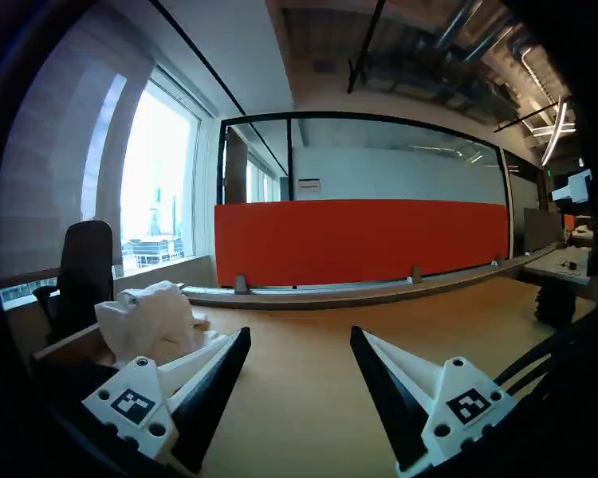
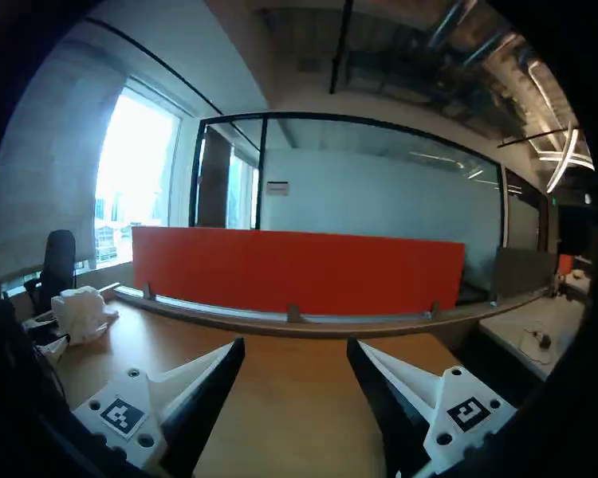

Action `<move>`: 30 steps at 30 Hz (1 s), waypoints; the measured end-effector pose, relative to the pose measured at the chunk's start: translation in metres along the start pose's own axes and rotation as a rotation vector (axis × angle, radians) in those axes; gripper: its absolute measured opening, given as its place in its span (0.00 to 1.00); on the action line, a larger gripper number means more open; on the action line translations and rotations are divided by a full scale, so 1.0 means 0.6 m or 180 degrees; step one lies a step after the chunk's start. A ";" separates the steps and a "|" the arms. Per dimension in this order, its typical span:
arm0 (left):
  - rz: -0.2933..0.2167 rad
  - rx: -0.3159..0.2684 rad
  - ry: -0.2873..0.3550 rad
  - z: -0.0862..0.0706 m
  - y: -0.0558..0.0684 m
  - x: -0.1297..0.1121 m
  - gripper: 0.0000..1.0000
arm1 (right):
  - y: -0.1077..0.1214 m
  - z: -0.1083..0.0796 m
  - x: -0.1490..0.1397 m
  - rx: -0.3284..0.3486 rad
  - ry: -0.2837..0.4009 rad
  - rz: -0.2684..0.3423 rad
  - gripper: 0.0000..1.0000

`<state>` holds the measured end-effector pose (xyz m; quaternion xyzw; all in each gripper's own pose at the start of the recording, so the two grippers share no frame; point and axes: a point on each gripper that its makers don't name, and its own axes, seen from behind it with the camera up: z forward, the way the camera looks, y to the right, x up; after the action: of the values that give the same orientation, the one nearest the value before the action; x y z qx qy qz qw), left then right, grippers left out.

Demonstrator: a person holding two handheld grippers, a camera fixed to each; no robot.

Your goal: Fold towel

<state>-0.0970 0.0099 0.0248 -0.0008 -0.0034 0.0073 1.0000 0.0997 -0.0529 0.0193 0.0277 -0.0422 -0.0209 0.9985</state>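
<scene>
While towel (image 1: pixel 151 319) sits crumpled on desk (image 1: pixel 307 406), L claw (image 1: pixel 300 331) & R claw (image 2: pixel 295 342) spread wide, empty.

Towel (image 1: pixel 151 315): cream cloth, soft, matt, crumpled.
Surface (image 1: pixel 299 398): wood-look top, smooth, faint sheen.
Left tool (image 1: pixel 299 331), right tool (image 2: pixel 295 341): white matt plastic bodies, black matt inner faces.
Divider panel (image 1: pixel 363 239): orange, matt, even.
Partition (image 1: pixel 395 159): clear glass, glossy, in a black frame.
Office chair (image 1: pixel 84 267): black, matt.
</scene>
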 end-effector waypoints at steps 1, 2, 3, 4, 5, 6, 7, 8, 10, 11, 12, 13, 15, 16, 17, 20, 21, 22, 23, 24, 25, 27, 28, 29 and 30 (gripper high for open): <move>-0.0007 -0.0004 0.0011 0.000 0.002 -0.004 0.92 | -0.005 0.001 0.000 0.0012 0.0005 -0.0011 0.99; -0.0014 -0.0008 0.0022 -0.001 0.003 -0.008 0.93 | -0.010 0.001 0.001 0.0026 0.0010 -0.0024 0.99; -0.0021 -0.0012 0.0033 -0.001 0.005 -0.012 0.93 | -0.015 0.002 0.001 0.0038 0.0015 -0.0035 0.99; -0.0026 -0.0014 0.0040 -0.001 0.006 -0.016 0.92 | -0.018 0.003 0.000 0.0045 0.0022 -0.0042 0.99; -0.0032 -0.0016 0.0047 0.000 0.006 -0.021 0.92 | -0.022 0.005 -0.001 0.0054 0.0031 -0.0050 0.99; -0.0037 -0.0018 0.0054 0.000 0.007 -0.025 0.92 | -0.025 0.006 -0.002 0.0062 0.0038 -0.0057 0.99; -0.0044 -0.0010 0.0054 0.000 0.006 -0.029 0.92 | -0.027 0.006 -0.005 0.0066 0.0043 -0.0068 0.99; -0.0051 -0.0003 0.0053 0.000 0.005 -0.034 0.93 | -0.028 0.007 -0.008 0.0071 0.0047 -0.0082 0.99; -0.0065 0.0010 0.0056 0.001 0.004 -0.043 0.92 | -0.028 0.009 -0.016 0.0064 0.0046 -0.0102 0.99; -0.0073 0.0016 0.0061 0.001 0.003 -0.047 0.92 | -0.026 0.011 -0.021 0.0052 0.0040 -0.0110 0.99; -0.0080 0.0021 0.0065 0.001 0.002 -0.051 0.92 | -0.025 0.012 -0.026 0.0041 0.0035 -0.0118 0.99; -0.0081 0.0023 0.0069 0.001 0.003 -0.054 0.92 | -0.025 0.013 -0.031 0.0038 0.0031 -0.0113 0.99; -0.0082 0.0027 0.0079 0.001 0.004 -0.062 0.92 | -0.024 0.015 -0.040 0.0031 0.0021 -0.0103 0.99; -0.0075 0.0032 0.0089 0.001 0.004 -0.064 0.92 | -0.024 0.015 -0.045 0.0032 0.0020 -0.0097 0.99; -0.0067 0.0037 0.0101 0.000 0.005 -0.066 0.92 | -0.023 0.016 -0.050 0.0034 0.0019 -0.0091 0.99; -0.0049 0.0049 0.0110 -0.002 0.006 -0.073 0.92 | -0.018 0.017 -0.058 0.0018 0.0014 -0.0081 0.99; -0.0045 0.0052 0.0110 -0.002 0.007 -0.075 0.92 | -0.017 0.018 -0.060 0.0010 0.0012 -0.0079 0.99; -0.0042 0.0053 0.0109 -0.002 0.007 -0.077 0.92 | -0.016 0.018 -0.060 0.0010 0.0013 -0.0081 0.99; -0.0039 0.0055 0.0107 -0.003 0.007 -0.079 0.92 | -0.015 0.018 -0.060 0.0009 0.0014 -0.0083 0.99; -0.0036 0.0055 0.0106 -0.003 0.008 -0.081 0.92 | -0.014 0.018 -0.060 0.0009 0.0014 -0.0086 0.99; -0.0037 0.0057 0.0101 -0.003 0.007 -0.083 0.92 | -0.012 0.018 -0.060 0.0001 0.0016 -0.0090 0.99; -0.0039 0.0059 0.0090 -0.004 0.007 -0.087 0.92 | -0.007 0.018 -0.060 -0.0017 0.0018 -0.0098 0.99; -0.0043 0.0058 0.0084 -0.005 0.007 -0.089 0.92 | -0.006 0.017 -0.061 -0.0021 0.0017 -0.0096 0.99; -0.0047 0.0057 0.0078 -0.005 0.007 -0.091 0.92 | -0.004 0.017 -0.061 -0.0025 0.0015 -0.0093 0.99; -0.0051 0.0056 0.0073 -0.005 0.007 -0.093 0.92 | -0.003 0.016 -0.061 -0.0029 0.0014 -0.0091 0.99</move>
<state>-0.1525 0.0133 0.0211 0.0079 0.0080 -0.0008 0.9999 0.0621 -0.0536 0.0257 0.0238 -0.0395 -0.0352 0.9983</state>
